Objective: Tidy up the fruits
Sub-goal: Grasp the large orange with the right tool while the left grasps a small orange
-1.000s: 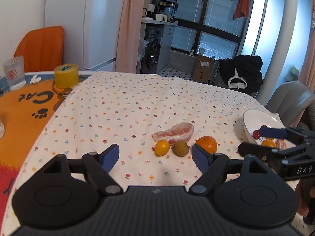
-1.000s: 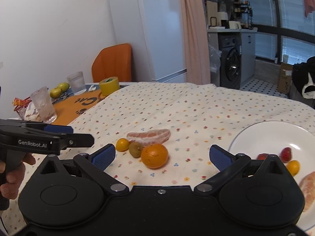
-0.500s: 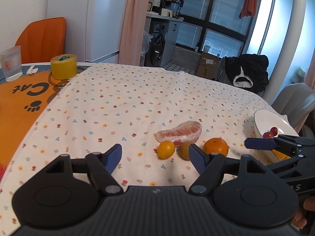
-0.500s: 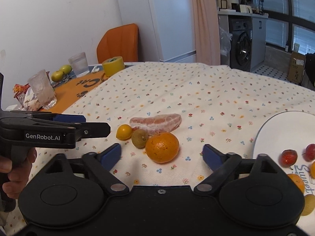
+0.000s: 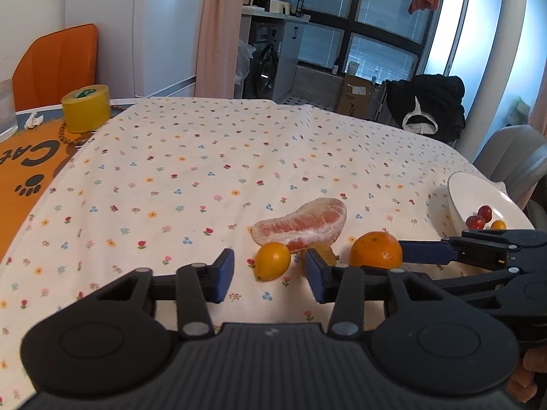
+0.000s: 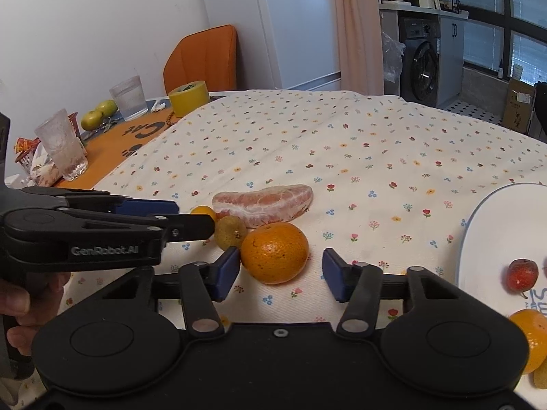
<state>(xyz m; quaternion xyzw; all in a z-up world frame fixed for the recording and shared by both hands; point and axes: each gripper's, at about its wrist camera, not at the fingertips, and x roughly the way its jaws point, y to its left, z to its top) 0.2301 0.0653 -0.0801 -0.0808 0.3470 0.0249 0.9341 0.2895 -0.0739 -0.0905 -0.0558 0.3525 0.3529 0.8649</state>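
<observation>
Some small fruits already sit on my plate [image 6: 478, 225]; four wait on the worktop [image 5: 191, 157]. My right tongs [image 6: 277, 275] gape around the orange [image 6: 274, 252], left tongs [image 5: 270, 275] wide around the kumquat [image 5: 272, 260].

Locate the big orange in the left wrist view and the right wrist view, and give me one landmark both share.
Left wrist view: the big orange lies right of centre, just beyond the left gripper's right finger.
Right wrist view: the big orange lies at centre, between the right gripper's fingers, against the left one.
Shared landmark: the peeled pomelo segment just behind it.
</observation>
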